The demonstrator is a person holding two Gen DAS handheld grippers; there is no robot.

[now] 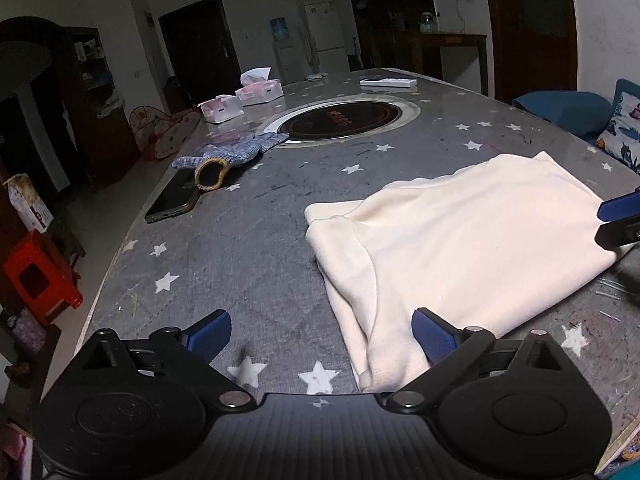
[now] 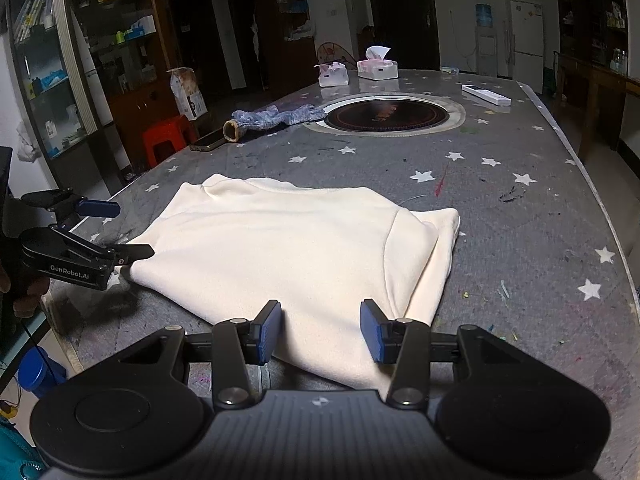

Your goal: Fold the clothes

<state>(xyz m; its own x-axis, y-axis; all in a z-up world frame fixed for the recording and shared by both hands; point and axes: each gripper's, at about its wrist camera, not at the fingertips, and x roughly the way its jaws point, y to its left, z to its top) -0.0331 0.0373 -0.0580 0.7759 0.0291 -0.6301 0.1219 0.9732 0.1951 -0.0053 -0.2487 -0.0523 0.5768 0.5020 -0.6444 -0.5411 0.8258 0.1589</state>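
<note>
The right claw (image 2: 320, 330) stands released just over the near edge of the cream sweatshirt (image 2: 296, 248), which lies partly folded on the near middle of the star-patterned surface (image 2: 520, 216); the left claw (image 1: 322, 334), also spread and holding nothing, hangs at the garment's left end. A further fold, if one is due, looks best made by pinching matching corners and keeping edges aligned. Bare room lies beyond; the work glove (image 1: 228, 152) and phone (image 1: 172, 200) sit far left near that edge.

We log: garment (image 2: 296, 248) flat on table (image 2: 520, 216), near edge; round inset plate (image 2: 386, 114) behind it; glove (image 2: 272, 117) and phone (image 2: 208, 142) left of plate; tissue boxes (image 2: 378, 69) farthest back.
</note>
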